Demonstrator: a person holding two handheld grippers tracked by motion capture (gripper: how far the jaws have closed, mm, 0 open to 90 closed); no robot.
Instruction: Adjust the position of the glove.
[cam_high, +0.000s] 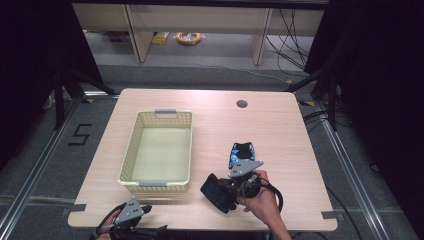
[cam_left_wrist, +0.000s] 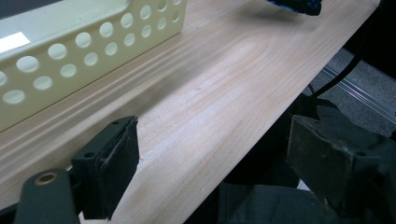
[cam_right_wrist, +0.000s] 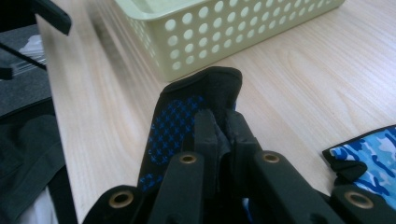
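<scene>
My right gripper (cam_right_wrist: 223, 122) was clamped on a black fabric glove with a grid of small blue grip dots on its palm (cam_right_wrist: 180, 123); the cloth was pinched between the pads and its cuff stood up limp above them. I held it over the near edge of the pale wooden table (cam_high: 280, 125), just right of the perforated pale-yellow plastic basket (cam_high: 131, 150). A second glove, blue camouflage with black trim (cam_high: 242, 152), lay just beyond it toward the right edge. My left gripper (cam_high: 145, 210) rested at the near left corner, jaws wide apart with nothing between them. Grey floor and dark curtains surrounded the table.
</scene>
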